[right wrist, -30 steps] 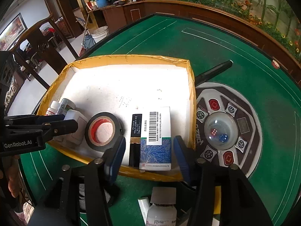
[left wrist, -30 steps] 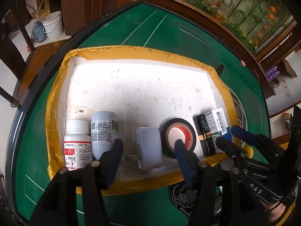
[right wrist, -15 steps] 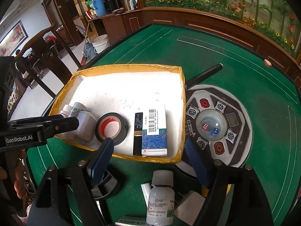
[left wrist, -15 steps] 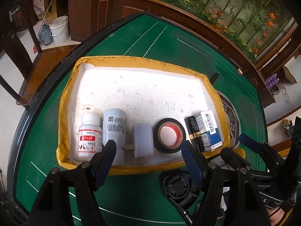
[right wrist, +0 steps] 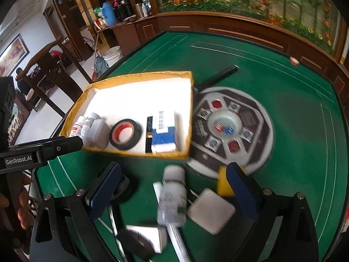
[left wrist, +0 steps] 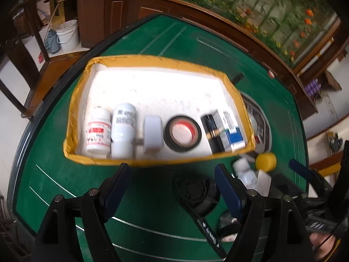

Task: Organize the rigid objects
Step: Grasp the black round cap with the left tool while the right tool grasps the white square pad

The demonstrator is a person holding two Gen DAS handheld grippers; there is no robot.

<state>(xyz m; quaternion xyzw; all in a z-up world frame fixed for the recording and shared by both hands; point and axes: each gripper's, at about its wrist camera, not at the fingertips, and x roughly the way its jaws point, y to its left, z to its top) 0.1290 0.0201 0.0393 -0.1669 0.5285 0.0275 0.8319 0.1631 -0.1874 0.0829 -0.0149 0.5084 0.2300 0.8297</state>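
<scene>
Tray point(left wrist: 74, 118): yellow-rimmed, on the green table point(left wrist: 54, 185); along its near wall lie two bottles, a white plug, a tape roll point(left wrist: 182, 133), a black stick and a blue-white box point(right wrist: 164, 134), side by side.
Loose items: on the felt in front of the tray – a white bottle point(right wrist: 172, 196), a white square block point(right wrist: 210, 210), a yellow cap point(left wrist: 265, 161), a black round part point(left wrist: 196, 193), plus a blurred box and tube nearer the camera.
Left gripper point(left wrist: 173, 187): jaws wide and just been opening, nothing between the pads; it hangs above bare felt, short of the tray's near rim.
Right gripper point(right wrist: 172, 193): jaws spread very wide, also just been opening, pads touching nothing; the white bottle lies between them on the table.
Key relation: the bottle lies straight ahead of the right gripper, cap toward the tray, long axis running along the fingers – so the jaws would close across its width.
Nearer hand: right, by judgement; the left has the black part just right of its jaws.
Stage: likely between placements, several items not yet in the tray.
</scene>
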